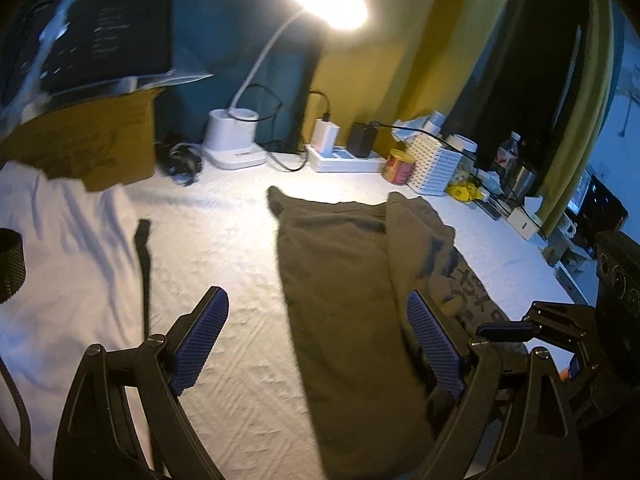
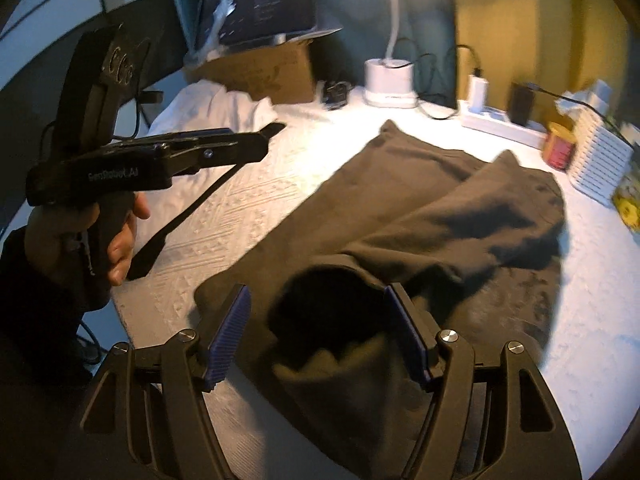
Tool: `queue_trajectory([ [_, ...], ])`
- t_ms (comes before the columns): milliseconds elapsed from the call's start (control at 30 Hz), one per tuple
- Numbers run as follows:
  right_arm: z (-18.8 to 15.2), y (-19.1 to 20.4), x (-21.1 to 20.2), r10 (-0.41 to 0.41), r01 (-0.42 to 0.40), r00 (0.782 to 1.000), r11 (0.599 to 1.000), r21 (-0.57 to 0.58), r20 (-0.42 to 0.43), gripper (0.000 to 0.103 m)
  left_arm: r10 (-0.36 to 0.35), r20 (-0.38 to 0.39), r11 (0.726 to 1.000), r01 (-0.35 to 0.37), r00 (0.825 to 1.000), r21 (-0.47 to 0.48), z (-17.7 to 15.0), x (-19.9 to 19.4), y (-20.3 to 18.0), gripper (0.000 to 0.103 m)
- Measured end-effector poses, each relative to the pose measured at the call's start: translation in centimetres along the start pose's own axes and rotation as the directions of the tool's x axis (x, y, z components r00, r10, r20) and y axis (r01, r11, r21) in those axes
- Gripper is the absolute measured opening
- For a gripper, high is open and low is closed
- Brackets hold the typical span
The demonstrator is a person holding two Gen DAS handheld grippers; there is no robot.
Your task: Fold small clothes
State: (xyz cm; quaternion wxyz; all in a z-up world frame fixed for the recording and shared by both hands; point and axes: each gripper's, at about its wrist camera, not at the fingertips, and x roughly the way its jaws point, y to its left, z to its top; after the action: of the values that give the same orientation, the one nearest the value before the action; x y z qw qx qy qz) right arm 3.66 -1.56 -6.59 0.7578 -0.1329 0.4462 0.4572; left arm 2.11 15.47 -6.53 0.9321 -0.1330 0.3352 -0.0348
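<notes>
A dark olive garment (image 1: 340, 280) lies flat on the white-covered table (image 1: 224, 248), with one side folded in over the middle (image 2: 480, 216). My left gripper (image 1: 320, 340) hovers open above its near left edge, with nothing between the blue pads (image 1: 200, 344). My right gripper (image 2: 318, 336) also stands open, just above a bunched cuff or hem (image 2: 332, 312) of the garment (image 2: 400, 184); its pads (image 2: 230, 336) do not press the cloth. A hand holds the left gripper (image 2: 256, 144) at the left of the right wrist view. The right gripper (image 1: 532, 340) shows low right in the left wrist view.
A black strap (image 1: 144, 264) lies left of the garment, and a white cloth (image 1: 60, 240) further left. Along the back stand a cardboard box (image 1: 100, 140), a lamp base (image 1: 234, 140), a power strip (image 1: 344, 158), a red can (image 1: 398, 166) and a white basket (image 1: 436, 164).
</notes>
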Motion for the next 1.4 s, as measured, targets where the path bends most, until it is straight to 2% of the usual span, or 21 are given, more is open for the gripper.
queue_trajectory([
  [333, -2.3, -7.3, -3.4, -0.093, 0.085, 0.994, 0.989, 0.124, 0.062, 0.072, -0.021, -0.089, 0.992, 0.032, 0.996, 0.126, 2.0, 4.6, -6.4, 0.09],
  [533, -3.6, -12.0, -4.2, -0.149, 0.13, 0.985, 0.97, 0.207, 0.082, 0.072, -0.024, -0.16, 0.968, 0.063, 0.987, 0.244, 3.2, 8.2, -10.6, 0.09],
  [600, -4.0, -13.4, -4.3, -0.163, 0.14, 0.983, 0.963, 0.232, 0.086, 0.072, -0.016, -0.173, 0.953, 0.067, 0.985, 0.297, 3.3, 9.3, -11.9, 0.09],
  [733, -4.7, -16.1, -4.4, -0.191, 0.158, 0.977, 0.947, 0.28, 0.093, 0.072, 0.014, -0.223, 0.901, 0.085, 0.975, 0.425, 3.3, 12.4, -14.6, 0.09],
  [867, -5.4, -18.9, -4.5, -0.209, 0.166, 0.973, 0.929, 0.331, 0.099, 0.072, 0.088, -0.237, 0.813, 0.068, 0.967, 0.578, 3.0, 15.4, -17.5, 0.088],
  [933, -5.6, -19.9, -4.5, -0.217, 0.17, 0.971, 0.921, 0.351, 0.098, 0.072, 0.111, -0.265, 0.772, 0.085, 0.958, 0.63, 2.9, 17.1, -18.8, 0.072],
  [1000, -5.7, -20.8, -4.5, -0.221, 0.172, 0.97, 0.916, 0.363, 0.098, 0.072, 0.131, -0.285, 0.746, 0.096, 0.949, 0.659, 2.8, 18.4, -19.4, 0.064],
  [1067, -5.9, -21.4, -4.5, -0.225, 0.175, 0.97, 0.912, 0.37, 0.097, 0.072, 0.163, -0.292, 0.721, 0.088, 0.943, 0.687, 2.6, 19.8, -19.5, 0.05],
  [1133, -5.9, -21.9, -4.4, -0.226, 0.177, 0.97, 0.911, 0.374, 0.091, 0.072, 0.193, -0.282, 0.705, 0.067, 0.94, 0.706, 2.5, 20.6, -19.2, 0.025],
  [1200, -5.8, -22.2, -4.0, -0.226, 0.18, 0.971, 0.909, 0.377, 0.083, 0.072, 0.186, -0.278, 0.718, 0.063, 0.942, 0.693, 3.0, 20.6, -18.5, 0.007],
  [1400, -4.3, -22.4, -2.5, -0.23, 0.193, 0.971, 0.911, 0.365, 0.06, 0.072, 0.132, -0.152, 0.798, -0.013, 0.98, 0.603, 5.8, 17.2, -14.7, 0.002],
])
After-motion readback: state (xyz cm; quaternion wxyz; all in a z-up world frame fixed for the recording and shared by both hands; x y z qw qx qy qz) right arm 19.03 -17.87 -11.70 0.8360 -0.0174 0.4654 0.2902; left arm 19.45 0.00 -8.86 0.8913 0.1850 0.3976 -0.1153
